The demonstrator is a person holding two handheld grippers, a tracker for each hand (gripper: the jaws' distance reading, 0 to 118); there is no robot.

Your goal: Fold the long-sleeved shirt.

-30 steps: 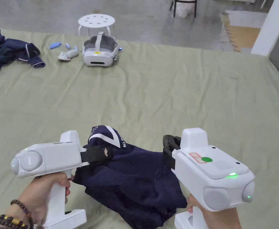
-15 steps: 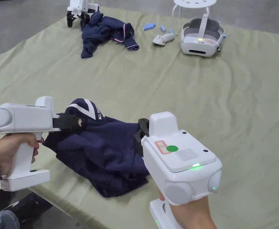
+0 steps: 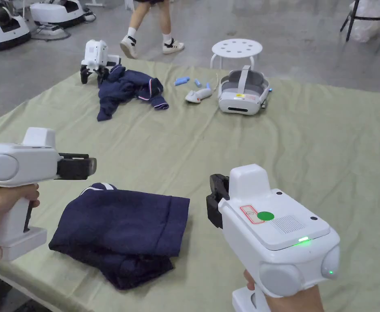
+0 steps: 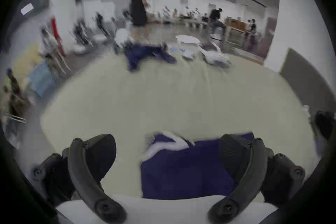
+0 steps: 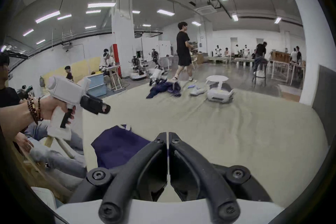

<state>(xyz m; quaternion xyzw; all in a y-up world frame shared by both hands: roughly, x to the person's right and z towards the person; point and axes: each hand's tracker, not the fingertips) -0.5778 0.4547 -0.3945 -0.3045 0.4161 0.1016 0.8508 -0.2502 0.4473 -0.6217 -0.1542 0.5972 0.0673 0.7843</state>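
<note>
The long-sleeved shirt (image 3: 120, 231) lies as a folded navy packet on the green sheet (image 3: 290, 134), close to the near edge of it and well apart from the headset (image 3: 242, 92) at the far side. It sits flat, upper layer squared off, with a looser lower layer poking out on the near side. Its long axis runs left to right across the person, tilted a little; the end with the white stripe (image 3: 100, 187) points toward the left gripper (image 3: 88, 167), the straight folded edge toward the right gripper (image 3: 213, 201).

Both tools hang clear of the cloth. In the left gripper view the left gripper's jaws (image 4: 167, 160) stand wide apart with nothing between them, the shirt (image 4: 183, 171) below them. The right gripper (image 5: 167, 146) has its jaws closed tip to tip on nothing, just beside the shirt's (image 5: 118, 148) right edge.

I'd say the folding is about finished and the step now is letting go and drawing back. Done well, that means lifting straight away without snagging the top layer; the untidy lower flap might want a tuck.

Farther from the shirt, toward the far left corner, another dark garment (image 3: 124, 90) lies bunched beside a spare gripper (image 3: 95, 57).
</note>
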